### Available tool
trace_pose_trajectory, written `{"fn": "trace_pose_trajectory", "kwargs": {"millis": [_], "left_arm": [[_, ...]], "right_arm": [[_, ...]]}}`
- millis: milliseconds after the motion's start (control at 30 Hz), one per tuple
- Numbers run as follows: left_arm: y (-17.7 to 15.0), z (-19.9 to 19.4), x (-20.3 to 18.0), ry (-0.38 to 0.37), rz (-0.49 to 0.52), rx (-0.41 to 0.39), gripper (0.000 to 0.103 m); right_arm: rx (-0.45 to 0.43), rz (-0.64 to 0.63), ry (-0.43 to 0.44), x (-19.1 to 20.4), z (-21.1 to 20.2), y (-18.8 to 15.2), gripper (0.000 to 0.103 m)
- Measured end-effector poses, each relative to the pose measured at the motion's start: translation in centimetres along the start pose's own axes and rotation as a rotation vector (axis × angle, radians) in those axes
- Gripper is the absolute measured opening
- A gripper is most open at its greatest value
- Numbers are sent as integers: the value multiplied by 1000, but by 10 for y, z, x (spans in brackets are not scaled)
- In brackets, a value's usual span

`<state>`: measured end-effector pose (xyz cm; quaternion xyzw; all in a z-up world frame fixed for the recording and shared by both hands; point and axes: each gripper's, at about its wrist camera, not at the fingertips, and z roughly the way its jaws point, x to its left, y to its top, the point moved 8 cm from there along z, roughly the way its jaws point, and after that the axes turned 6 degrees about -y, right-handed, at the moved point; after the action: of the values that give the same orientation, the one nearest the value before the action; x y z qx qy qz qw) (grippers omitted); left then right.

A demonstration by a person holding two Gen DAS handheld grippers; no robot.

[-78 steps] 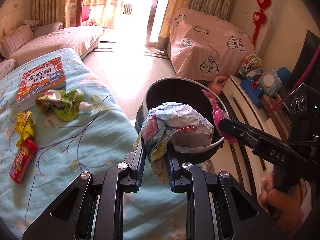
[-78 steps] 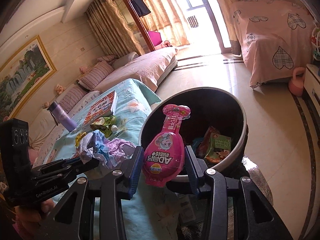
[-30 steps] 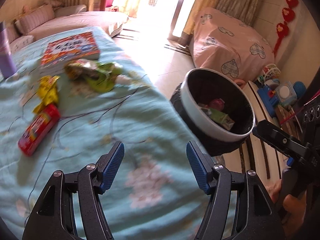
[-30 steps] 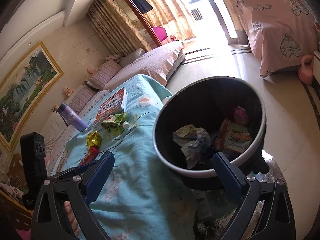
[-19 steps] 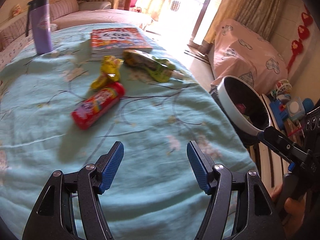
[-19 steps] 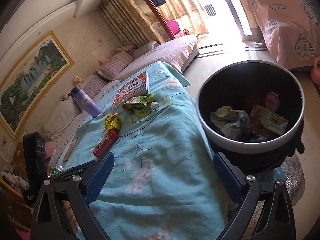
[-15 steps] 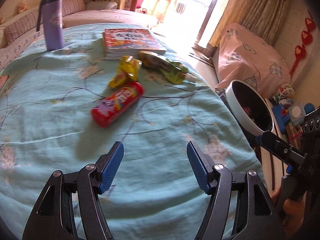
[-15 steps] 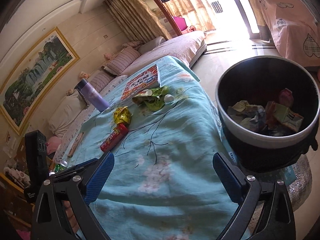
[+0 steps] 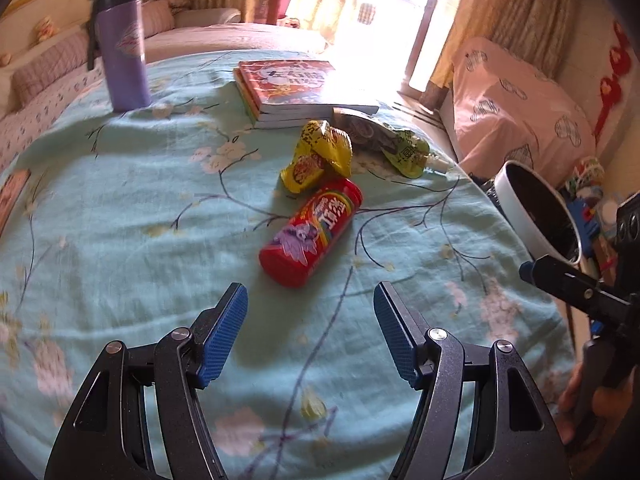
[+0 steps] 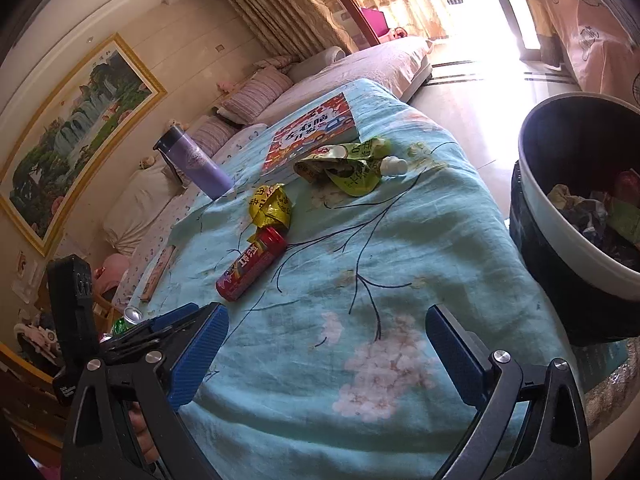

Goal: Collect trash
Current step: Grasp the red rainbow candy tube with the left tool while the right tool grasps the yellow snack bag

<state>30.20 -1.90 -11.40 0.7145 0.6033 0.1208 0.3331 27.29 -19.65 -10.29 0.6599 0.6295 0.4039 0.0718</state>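
Right now the left hand-held gripper [image 9: 310,332] hovers over the counter [image 9: 120,220], which is draped in a pale blue floral cloth, with its two blue-padded fingers [image 9: 222,338] spread wide and nothing between them. Just ahead of the gap lies one red snack tube [image 9: 312,232] on its side, its long axis running on a diagonal from the near left up to the far right, the near end facing the fingertips. Touching its far end is one crumpled yellow wrapper [image 9: 318,156], and just beyond that one green spouted pouch [image 9: 390,142], flattened, with its white cap pointing right toward the counter's edge. The pouch rests against a stack of books [image 9: 292,90] (three spines can be counted from the left wrist view). One purple travel mug [image 9: 120,46] stands upright at the far left, well apart from the rubbish.

The right hand-held gripper [image 10: 326,354] is likewise wide apart and holds nothing, poised above the near right part of the cloth. From its camera the red snack tube [image 10: 252,264] lies well ahead and to the left. The yellow wrapper [image 10: 272,206] sits just past its far end. The green spouted pouch [image 10: 346,166] lies farther right, beside the books [image 10: 314,134].

One round trash bin [image 10: 556,256], dark with a white rim, stands on the floor just off the counter's right edge. Several crumpled wrappers lie inside it.
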Motion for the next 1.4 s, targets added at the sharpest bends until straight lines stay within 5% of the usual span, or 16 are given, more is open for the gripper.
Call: {"fn": "trace_pose_trajectory", "kwargs": {"millis": [267, 333, 400, 633, 833, 967, 1033, 1067, 1100, 1400], "left_arm": [[28, 37, -1, 11, 141, 38, 66], [28, 45, -2, 16, 163, 61, 47], [25, 46, 0, 18, 155, 68, 40], [1, 4, 35, -18, -40, 13, 37], [-15, -26, 68, 41, -183, -65, 36], [-25, -15, 75, 43, -199, -22, 36], [-25, -14, 74, 39, -200, -31, 36], [-25, -14, 74, 42, -199, -32, 36], [-24, -13, 74, 46, -196, -33, 35], [-21, -17, 47, 12, -182, -55, 34]], "right_arm": [[20, 25, -32, 0, 22, 11, 100], [26, 38, -40, -2, 27, 14, 100], [36, 51, -59, -2, 33, 18, 100], [37, -5, -3, 30, 58, 33, 99], [56, -67, 33, 70, 99, 40, 92], [59, -106, 17, 85, 123, 48, 82], [72, -126, 13, 88, 132, 48, 68], [81, -132, 12, 88, 134, 47, 49], [85, -135, 8, 87, 134, 45, 41], [20, -116, 46, 62, 68, 26, 36]]}}
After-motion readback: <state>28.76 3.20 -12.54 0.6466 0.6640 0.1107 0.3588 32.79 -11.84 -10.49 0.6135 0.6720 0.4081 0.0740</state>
